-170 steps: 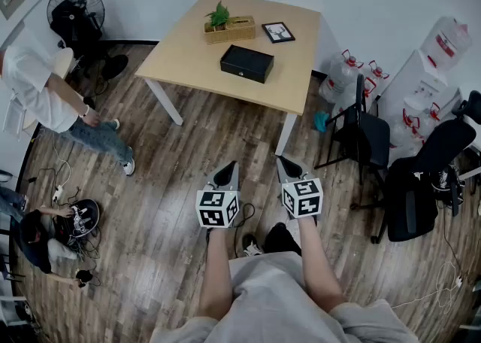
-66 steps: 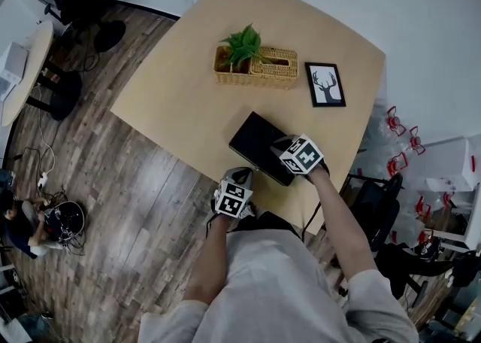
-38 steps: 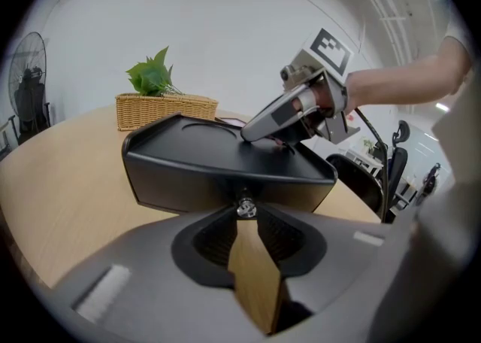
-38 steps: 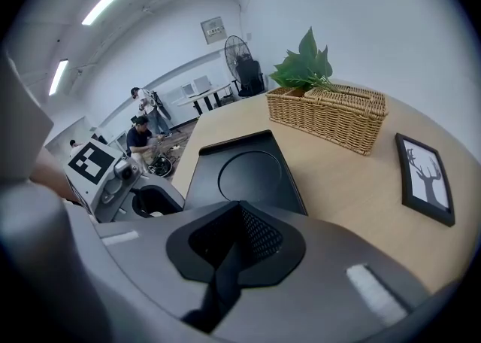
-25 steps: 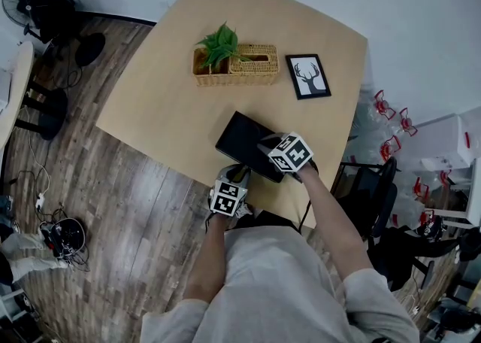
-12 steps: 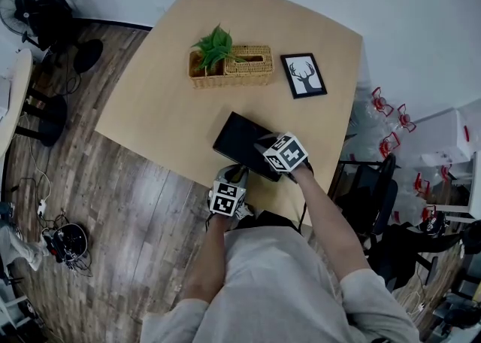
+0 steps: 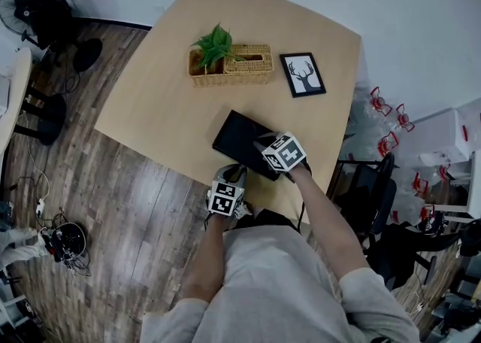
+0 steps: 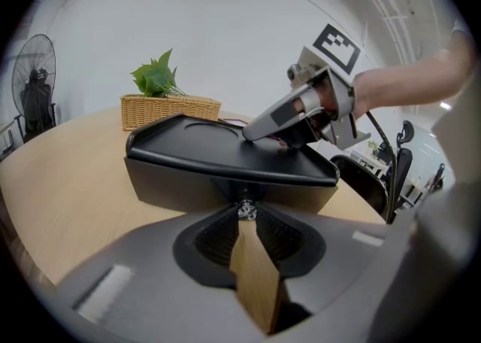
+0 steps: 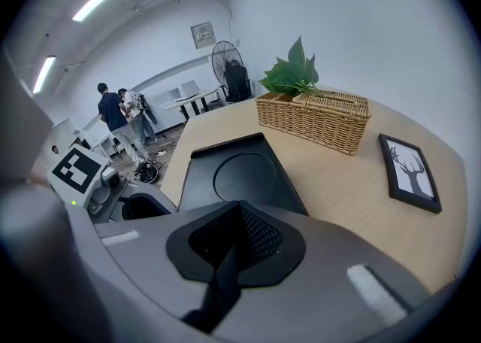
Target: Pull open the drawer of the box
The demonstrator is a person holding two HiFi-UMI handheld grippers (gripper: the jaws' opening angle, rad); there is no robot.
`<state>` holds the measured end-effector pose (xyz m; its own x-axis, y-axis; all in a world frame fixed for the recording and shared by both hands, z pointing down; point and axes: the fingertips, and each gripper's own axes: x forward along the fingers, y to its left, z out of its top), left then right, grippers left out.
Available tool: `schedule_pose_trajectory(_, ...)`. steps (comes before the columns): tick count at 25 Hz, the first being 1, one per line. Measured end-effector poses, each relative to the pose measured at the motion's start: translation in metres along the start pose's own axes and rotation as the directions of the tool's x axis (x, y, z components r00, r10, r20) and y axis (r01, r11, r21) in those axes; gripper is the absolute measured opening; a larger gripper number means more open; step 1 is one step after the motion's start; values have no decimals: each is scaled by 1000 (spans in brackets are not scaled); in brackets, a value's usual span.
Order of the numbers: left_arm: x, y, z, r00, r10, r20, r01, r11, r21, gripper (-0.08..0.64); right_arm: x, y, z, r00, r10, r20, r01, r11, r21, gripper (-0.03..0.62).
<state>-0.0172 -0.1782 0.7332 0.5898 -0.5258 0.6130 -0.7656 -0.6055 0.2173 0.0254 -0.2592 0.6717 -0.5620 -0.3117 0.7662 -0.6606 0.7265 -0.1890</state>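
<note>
A flat black box lies near the front edge of the wooden table. My left gripper is at the box's front face, its jaws closed on the small metal drawer knob. The drawer front looks flush with the box. My right gripper rests shut on the box's lid, and its tip touches the lid's near right part. In the left gripper view the right gripper shows on the lid. The left gripper appears low at the left of the right gripper view.
A wicker basket with a green plant and a framed deer picture stand behind the box. Black chairs are at the table's right, a fan at the far left. People stand far off.
The person walked up to the table, set the right gripper on the box lid and brought the left gripper to its front. In the last second almost nothing moved.
</note>
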Motion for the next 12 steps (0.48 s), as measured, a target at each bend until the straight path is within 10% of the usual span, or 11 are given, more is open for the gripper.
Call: schedule_pose_trajectory(12,-10,-3,-5,1000,5,-9,-5,1000,-12,129,0,1,0,1000,-23,8,23,1000,-1,0)
